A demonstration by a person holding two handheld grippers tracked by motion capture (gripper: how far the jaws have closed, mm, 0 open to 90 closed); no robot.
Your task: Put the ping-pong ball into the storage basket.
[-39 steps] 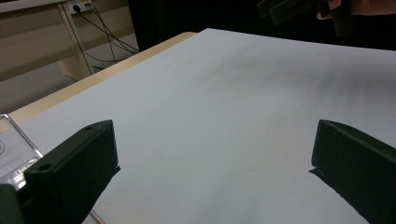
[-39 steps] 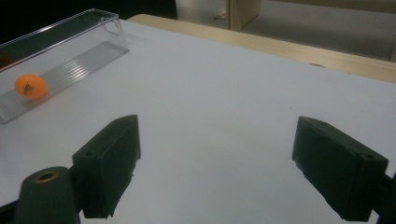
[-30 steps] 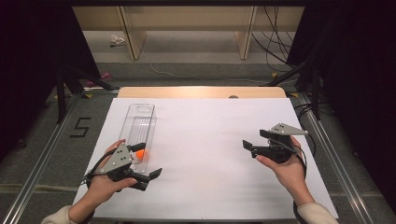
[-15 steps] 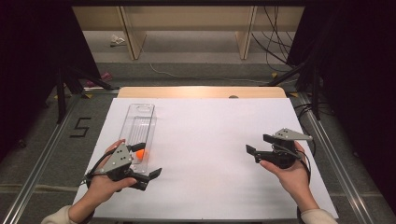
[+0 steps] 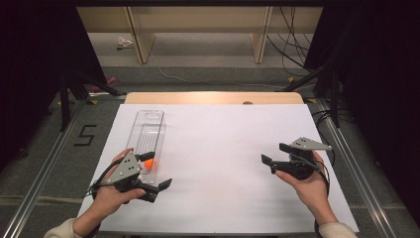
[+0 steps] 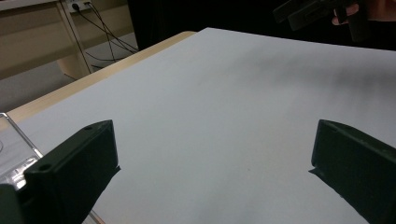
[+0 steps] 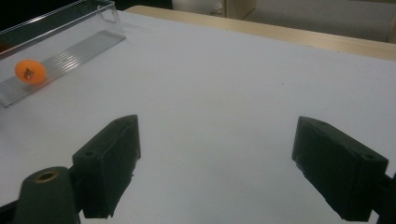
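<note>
Nearest my side of the white sheet (image 5: pixel 223 163), I am holding the left gripper (image 5: pixel 157 184) low over the paper, jaws spread wide and gripping nothing; in the left gripper view its two black jaws are standing far apart over bare white sheet. The hand (image 5: pixel 106 198) carrying it is lying just beside the near end of the clear plastic tray (image 5: pixel 147 136).

Across the sheet from the tray, I am keeping the right gripper (image 5: pixel 275 154) raised in the other hand (image 5: pixel 309 186), its jaws likewise parted and empty, pointing back toward the tray. The right gripper view is showing both jaws wide apart above the paper.

The orange ball (image 7: pixel 30 72) is sitting inside the tray, at its near end, just beside the left gripper and touching neither jaw; from the high view it is peeking out next to that gripper's grey plate.

Beyond the tray, the wooden table edge (image 5: pixel 213 97) is running along the far side of the sheet, with a grey floor and cables (image 5: pixel 297 47) lying farther off.
</note>
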